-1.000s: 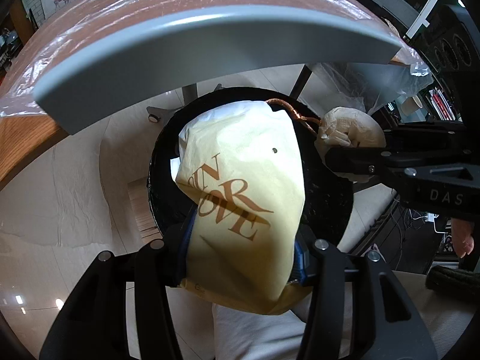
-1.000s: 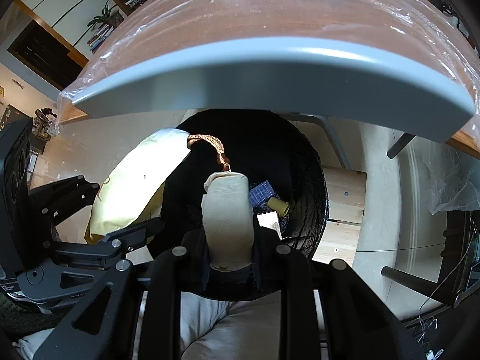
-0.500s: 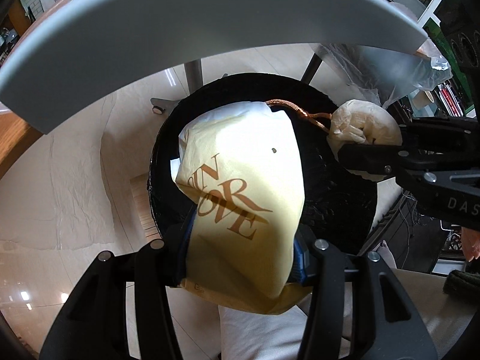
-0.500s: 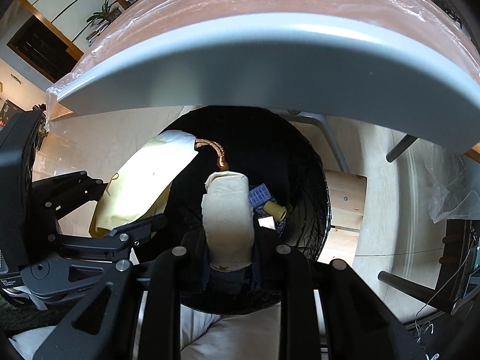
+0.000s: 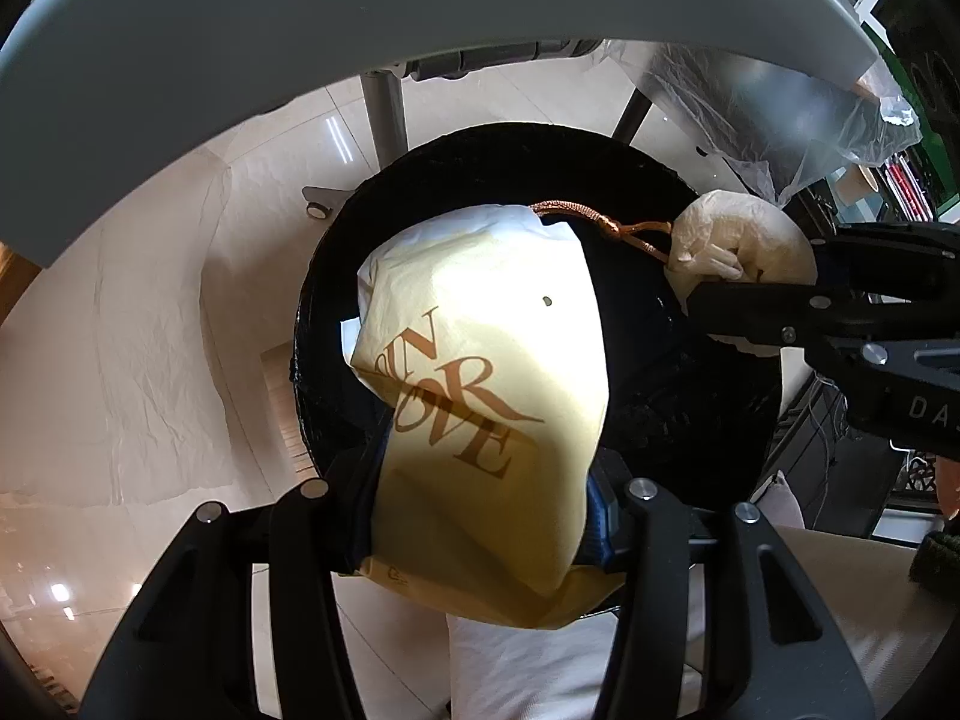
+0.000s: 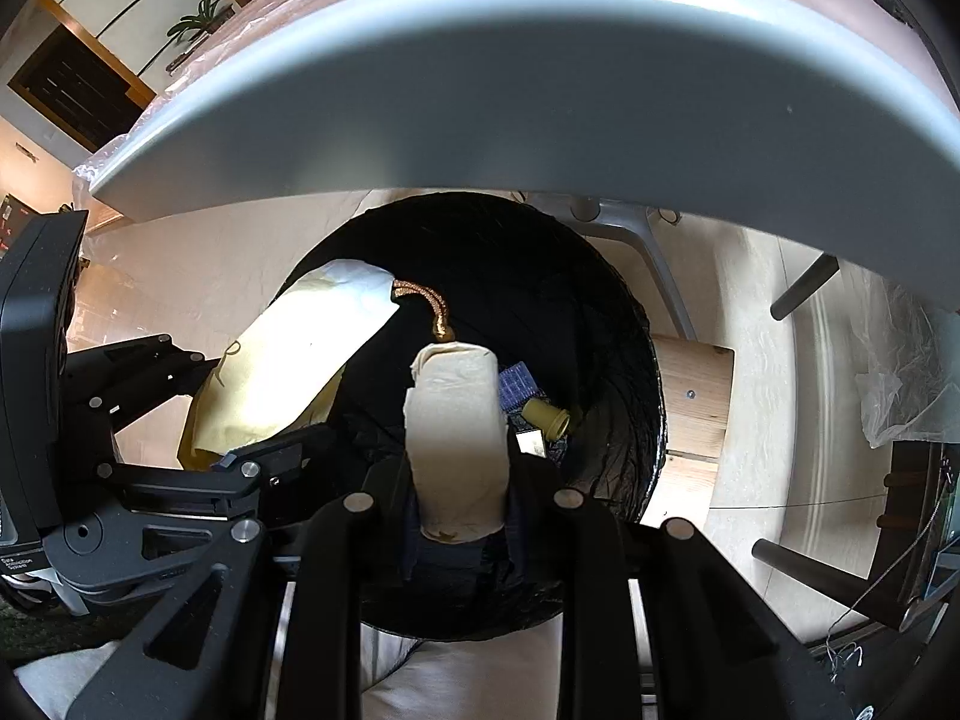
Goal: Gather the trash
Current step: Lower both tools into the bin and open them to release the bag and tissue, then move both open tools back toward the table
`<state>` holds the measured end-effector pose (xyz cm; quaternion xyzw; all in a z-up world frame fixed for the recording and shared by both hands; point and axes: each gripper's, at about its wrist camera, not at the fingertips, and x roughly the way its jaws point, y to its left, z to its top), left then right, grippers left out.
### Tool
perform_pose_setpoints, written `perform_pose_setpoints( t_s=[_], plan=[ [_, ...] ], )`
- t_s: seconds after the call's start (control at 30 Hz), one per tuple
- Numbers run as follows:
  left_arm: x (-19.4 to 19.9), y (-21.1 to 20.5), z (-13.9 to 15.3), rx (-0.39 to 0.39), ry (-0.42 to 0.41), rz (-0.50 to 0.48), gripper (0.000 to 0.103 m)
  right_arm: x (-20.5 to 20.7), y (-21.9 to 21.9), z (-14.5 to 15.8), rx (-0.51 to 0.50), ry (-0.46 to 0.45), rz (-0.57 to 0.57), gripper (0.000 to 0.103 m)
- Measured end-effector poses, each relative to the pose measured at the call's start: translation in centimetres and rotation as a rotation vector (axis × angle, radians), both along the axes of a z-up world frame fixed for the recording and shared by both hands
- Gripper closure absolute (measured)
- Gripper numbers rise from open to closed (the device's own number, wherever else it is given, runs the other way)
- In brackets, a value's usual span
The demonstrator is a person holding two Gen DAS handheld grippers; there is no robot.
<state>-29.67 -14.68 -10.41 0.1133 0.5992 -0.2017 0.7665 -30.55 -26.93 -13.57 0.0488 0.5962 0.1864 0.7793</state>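
Both grippers hang over the mouth of a round bin lined with a black plastic bag (image 5: 690, 396), which stands on the pale tiled floor (image 5: 150, 330) just under the rounded grey edge of the surface (image 6: 540, 108). The left gripper (image 5: 480, 516) is clamped on a pale yellow paper bag printed with brown lettering (image 5: 480, 372); the bag fills the gap between its fingers and slants out over the near rim of the bin, with a coppery braided cord (image 5: 600, 222) trailing from its top corner. The right gripper (image 6: 459, 498) is closed tight on a crumpled beige paper wad (image 6: 459, 420), held upright above the middle of the bin. The cord's loose end hangs right beside the top of that wad, close enough that I cannot tell whether they touch.

Down in the bin lie a small blue patterned packet (image 6: 519, 384) and a yellowish cap-like piece (image 6: 549, 417), just beside the wad as seen from the right wrist. Grey metal legs (image 6: 654, 264) come down behind the bin, and a light wooden block (image 6: 696, 396) sits against its far side. Clear plastic sheeting (image 5: 780, 114) drapes off the surface's edge nearby. The surface's overhang crowds the space right above the bin.
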Motion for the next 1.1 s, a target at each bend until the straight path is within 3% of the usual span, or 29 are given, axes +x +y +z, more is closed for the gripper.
perform_pose_setpoints(
  t_s=[0.23, 0.27, 0.33, 0.53, 0.8, 0.97, 1.1],
  plan=[
    [0.2, -0.1, -0.2, 0.006, -0.005, -0.001, 0.047, 0.1, -0.1, -0.2, -0.006, 0.005, -0.009, 0.078],
    [0.2, -0.1, -0.3, 0.007, -0.004, -0.001, 0.044, 0.1, -0.1, -0.2, -0.006, 0.004, -0.016, 0.074],
    [0.1, -0.2, -0.1, 0.025, -0.018, 0.004, 0.032, 0.2, -0.4, -0.2, 0.009, 0.009, -0.034, 0.053],
    [0.3, -0.1, -0.1, 0.013, -0.021, 0.012, 0.023, 0.2, -0.9, -0.3, 0.017, 0.016, -0.059, 0.05],
    [-0.1, 0.2, -0.2, 0.0, -0.024, 0.007, 0.022, 0.2, -1.6, -0.3, 0.056, 0.026, -0.083, 0.034],
    [-0.1, 0.3, 0.5, -0.038, -0.02, 0.011, 0.021, -0.1, -1.7, 0.4, 0.067, 0.031, -0.076, 0.032],
    [-1.0, 1.0, 2.2, -0.066, -0.04, -0.005, 0.021, -1.2, -2.6, 3.2, 0.088, -0.015, -0.065, 0.032]
  ],
)
